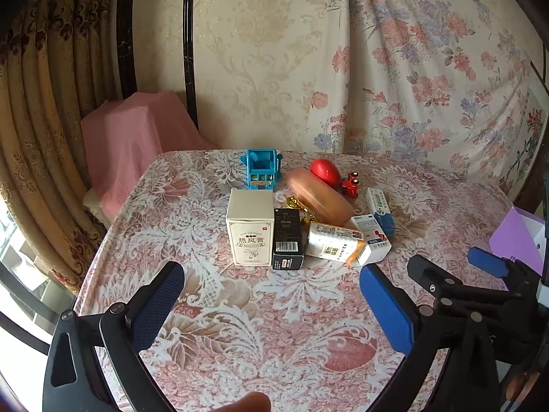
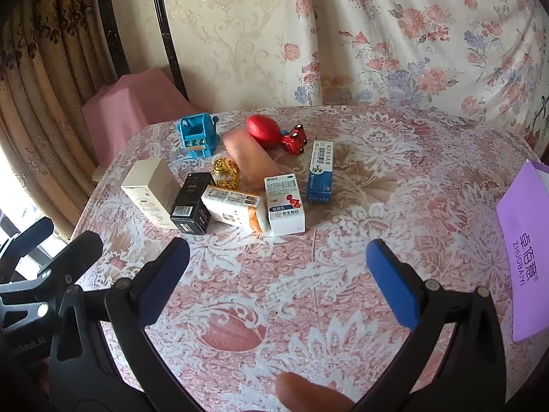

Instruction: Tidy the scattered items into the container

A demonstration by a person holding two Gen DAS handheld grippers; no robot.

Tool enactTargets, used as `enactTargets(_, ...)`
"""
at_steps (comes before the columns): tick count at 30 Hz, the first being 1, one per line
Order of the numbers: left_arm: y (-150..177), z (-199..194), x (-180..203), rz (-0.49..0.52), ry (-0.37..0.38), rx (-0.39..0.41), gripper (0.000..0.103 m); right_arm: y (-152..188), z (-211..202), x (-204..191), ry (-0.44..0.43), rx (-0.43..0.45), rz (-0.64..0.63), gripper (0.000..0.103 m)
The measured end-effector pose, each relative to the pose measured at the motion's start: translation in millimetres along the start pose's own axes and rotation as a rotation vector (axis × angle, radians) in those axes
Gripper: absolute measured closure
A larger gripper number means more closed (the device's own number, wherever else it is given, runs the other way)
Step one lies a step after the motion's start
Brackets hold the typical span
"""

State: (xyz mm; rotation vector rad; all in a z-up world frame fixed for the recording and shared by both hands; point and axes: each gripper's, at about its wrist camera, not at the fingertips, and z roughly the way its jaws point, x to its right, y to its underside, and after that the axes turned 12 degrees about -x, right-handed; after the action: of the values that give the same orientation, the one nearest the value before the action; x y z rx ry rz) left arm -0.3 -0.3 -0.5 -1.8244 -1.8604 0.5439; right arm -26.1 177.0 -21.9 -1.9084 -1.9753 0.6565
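Pink-and-white lace tablecloth [image 1: 274, 326] fills both my views, and over it I hold both grippers low with nothing between the fingers: the left gripper [image 1: 271, 292] is spread wide, and so is the right gripper [image 2: 278, 264]. Ahead of the left one, just beyond its fingertips, sits the clutter in a tight huddle: a cream box [image 1: 249, 228], a black box [image 1: 288, 240] touching its right side, then a foil pack [image 1: 334, 242] lying flat with an orange end, and a white box [image 1: 372, 238]. A blue-and-white box [image 1: 380, 211] lies farther right. Behind them a tan case [image 1: 319, 195] hides most of a gold trinket [image 1: 298, 206], which I cannot identify. A blue toy [image 1: 261, 170], a red ball [image 1: 325, 171] and a red car [image 1: 350, 185] stand farthest off, the car partly behind the ball. The purple container [image 2: 521, 250] is off to the right of the right gripper, cut by the frame edge, so I cannot see inside it; from the left wrist only a corner shows behind the right gripper's arm. A blurred fingertip [image 2: 308, 395] intrudes at the bottom.
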Motion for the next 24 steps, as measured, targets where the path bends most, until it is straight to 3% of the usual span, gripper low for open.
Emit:
enactTargets(11, 0, 6, -3, -0.015, 0.007, -0.027, 0.0, 2, 5, 0, 0.025, -0.008, 0.001, 0.0)
enactTargets(18, 0, 17, -4, -0.033, 0.107, -0.1, 0.0, 2, 6, 3, 0.029, -0.011, 0.004, 0.0)
enactTargets(24, 2, 14, -2, -0.011, 0.09, -0.037, 0.0, 2, 7, 4, 0.042, -0.014, -0.006, 0.0)
